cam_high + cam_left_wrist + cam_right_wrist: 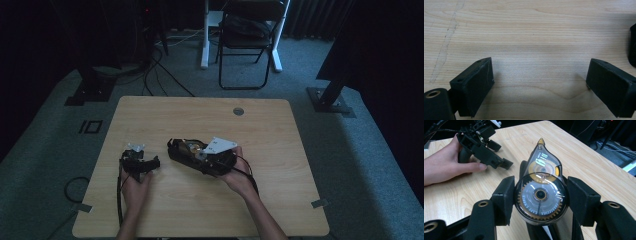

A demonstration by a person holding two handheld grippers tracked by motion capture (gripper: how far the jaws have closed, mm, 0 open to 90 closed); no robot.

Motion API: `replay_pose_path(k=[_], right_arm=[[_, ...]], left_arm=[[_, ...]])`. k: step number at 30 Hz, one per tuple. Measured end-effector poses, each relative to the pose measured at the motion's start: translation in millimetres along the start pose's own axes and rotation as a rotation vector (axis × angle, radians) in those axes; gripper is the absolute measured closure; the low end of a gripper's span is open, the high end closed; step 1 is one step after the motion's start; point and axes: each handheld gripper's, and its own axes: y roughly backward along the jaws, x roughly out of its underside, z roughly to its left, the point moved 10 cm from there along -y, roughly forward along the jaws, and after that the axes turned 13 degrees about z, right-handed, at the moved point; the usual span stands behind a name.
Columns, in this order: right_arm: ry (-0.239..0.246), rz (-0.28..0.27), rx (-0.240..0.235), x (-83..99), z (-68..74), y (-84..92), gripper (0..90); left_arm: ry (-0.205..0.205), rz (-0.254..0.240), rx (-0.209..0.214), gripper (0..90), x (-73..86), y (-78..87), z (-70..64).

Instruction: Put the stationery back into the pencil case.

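The correction tape dispenser (541,195) sits dead centre of the right gripper view, its clear round body wedged between my right fingers (504,200), one pad pressing each side. In the high view it's just left of middle frame, out at the front of my right gripper (182,150), low over the tabletop (260,125). So my right side is clamped on the dispenser, jaws wide because the body is wide.

Here's my worry: that shell is smooth, curved plastic, and I'm gripping across the round part. The pads touch only along narrow strips of the curve. I judge that any twist of my wrist could let it swivel between the pads or squirt forward, yellow tip (541,141) first. Squeeze harder and the casing might flex against the geared reel inside and jam it.

Next risk: the tip points away from me toward the upper middle of that view. If I tilt down to lay tape, the pressure at the nose would lever against the grip behind it, and the body could pivot.

Out to the left, my left gripper (142,161) rests on the tabletop, lower left of centre in the high view. Its fingers (474,85) are spread wide with nothing between them, bare wood in the gap. It sits near the dispenser's nose, so a careless sweep could knock the two together.
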Motion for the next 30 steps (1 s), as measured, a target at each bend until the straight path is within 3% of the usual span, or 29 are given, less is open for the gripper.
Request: replay_pose_path(k=[30], right_arm=[[-0.043, 0.005, 0.011, -1.4, -19.2, -12.8, 41.7]], left_arm=[[-0.001, 0.002, 0.0, 7.8, 0.0, 0.0, -0.2]])
